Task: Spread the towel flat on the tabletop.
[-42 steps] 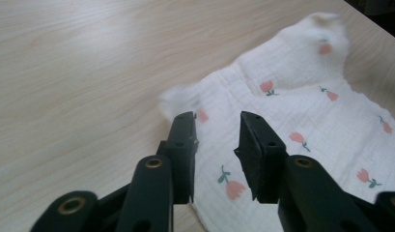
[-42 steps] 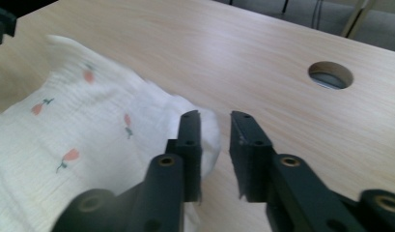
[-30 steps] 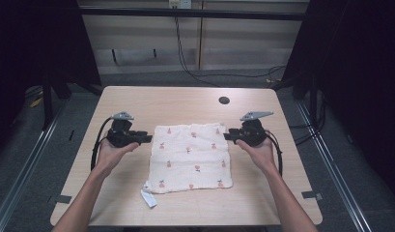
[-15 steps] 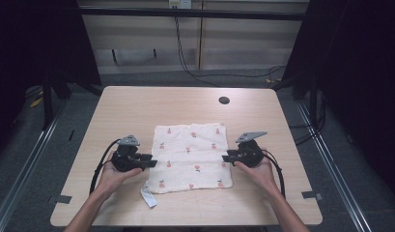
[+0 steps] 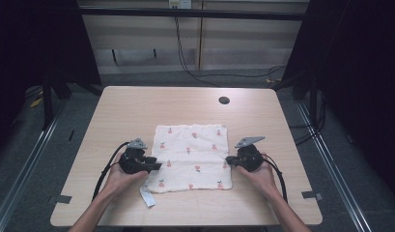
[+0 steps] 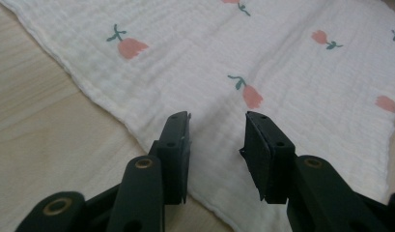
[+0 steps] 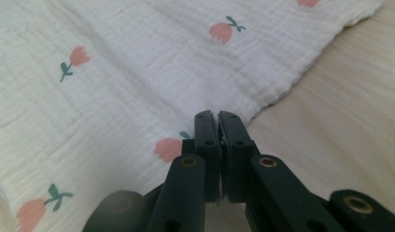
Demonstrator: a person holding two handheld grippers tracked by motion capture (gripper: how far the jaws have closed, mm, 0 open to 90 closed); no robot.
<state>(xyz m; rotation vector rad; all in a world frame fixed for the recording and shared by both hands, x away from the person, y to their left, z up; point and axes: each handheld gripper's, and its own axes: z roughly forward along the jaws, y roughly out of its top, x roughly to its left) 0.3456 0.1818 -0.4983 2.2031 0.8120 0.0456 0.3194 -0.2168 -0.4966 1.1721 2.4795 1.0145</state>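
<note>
Lying flat, cloth (image 5: pixel 192 157) near-square.

Both tongs are matte black plastic, pretty chunky. The left tongs (image 6: pixel 217 140) have flat rectangular jaw blocks on angled arms, with small dark screws in the blocks and brass-coloured rivets at the pivots. Same build on the right tongs (image 7: pixel 218 126): brass rivets, tiny screws. From the high view each carries a grey three-cornered plate on top and trails a looping black cable. Forearms are bare, no sleeves showing.
</note>
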